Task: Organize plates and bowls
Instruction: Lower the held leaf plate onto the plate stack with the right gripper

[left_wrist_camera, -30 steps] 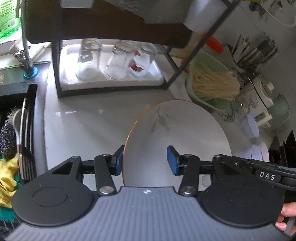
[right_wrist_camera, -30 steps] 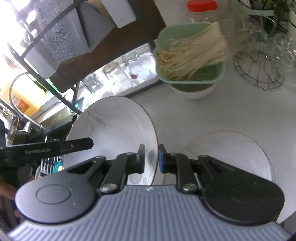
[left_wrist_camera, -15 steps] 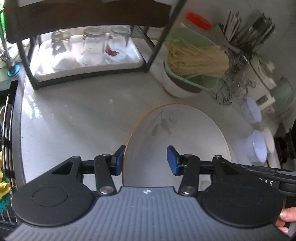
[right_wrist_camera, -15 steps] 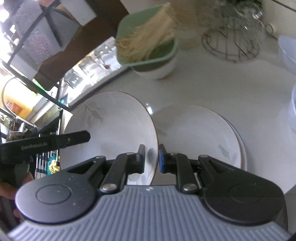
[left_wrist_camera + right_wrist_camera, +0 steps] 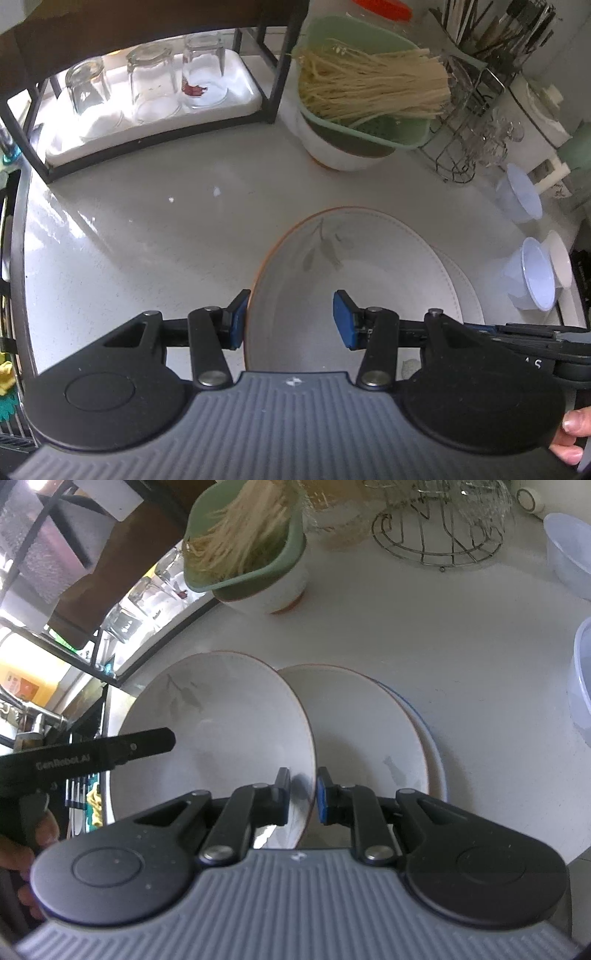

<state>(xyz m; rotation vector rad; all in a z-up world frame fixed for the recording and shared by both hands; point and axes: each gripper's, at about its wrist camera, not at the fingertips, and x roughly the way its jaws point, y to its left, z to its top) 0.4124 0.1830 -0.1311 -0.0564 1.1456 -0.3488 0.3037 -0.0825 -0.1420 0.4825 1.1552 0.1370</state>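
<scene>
A white plate with a brown rim and grey leaf print (image 5: pixel 221 731) is held above the counter by my right gripper (image 5: pixel 301 795), which is shut on its right rim. The same plate (image 5: pixel 351 266) fills the left wrist view. My left gripper (image 5: pixel 288 319) is open, its jaws astride the plate's left edge without clamping it. Just right of the held plate, a stack of white plates (image 5: pixel 369 731) lies on the white counter; the bottom one has a blue rim. Part of that stack (image 5: pixel 461 288) shows past the held plate in the left wrist view.
A white bowl topped by a green basket of dry noodles (image 5: pixel 362 99) stands behind. A black shelf with upturned glasses (image 5: pixel 147 88) is at the back left. A wire rack (image 5: pixel 436 528) and pale plastic bowls (image 5: pixel 528 273) stand at the right. A sink lies at the left.
Both grippers have carried the held plate to the right, away from the sink and shelf. It now hangs beside the plate stack, which has come fully into view.
</scene>
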